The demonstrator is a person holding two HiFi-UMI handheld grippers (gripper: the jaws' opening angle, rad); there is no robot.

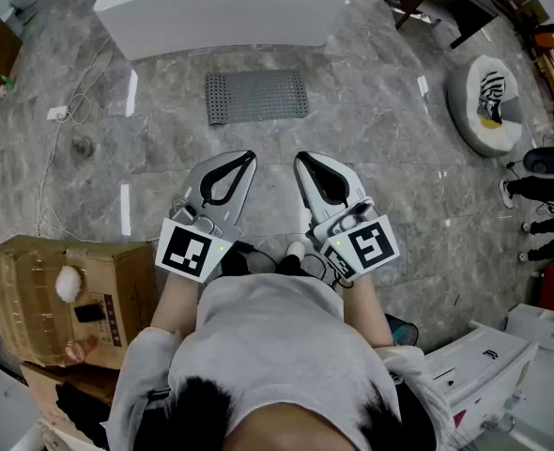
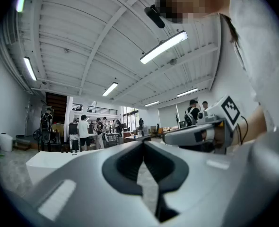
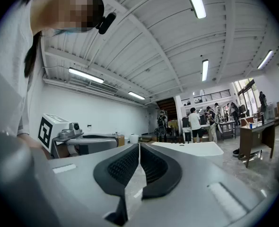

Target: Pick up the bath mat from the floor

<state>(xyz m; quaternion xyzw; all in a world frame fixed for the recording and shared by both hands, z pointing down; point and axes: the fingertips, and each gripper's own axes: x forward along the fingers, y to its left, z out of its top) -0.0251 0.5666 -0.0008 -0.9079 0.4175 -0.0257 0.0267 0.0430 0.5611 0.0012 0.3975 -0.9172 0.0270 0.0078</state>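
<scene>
Looking down, head view alone shows bath mat (image 1: 256,96): grey, rectangular, dotted with holes, flat on marble floor (image 1: 380,130), near white block (image 1: 221,7). Gripper views give room instead: ceiling lights (image 2: 163,46), people (image 3: 194,122) standing far off. Left tongs (image 1: 248,156) and right tongs (image 1: 300,158) level, side by side, pointed toward mat, well short of it, both closed tight, empty.

The grey stone floor (image 1: 390,167) is carrying a flat grey bath mat (image 1: 256,96) at upper centre and a cardboard box (image 1: 61,294) at lower left.
</scene>
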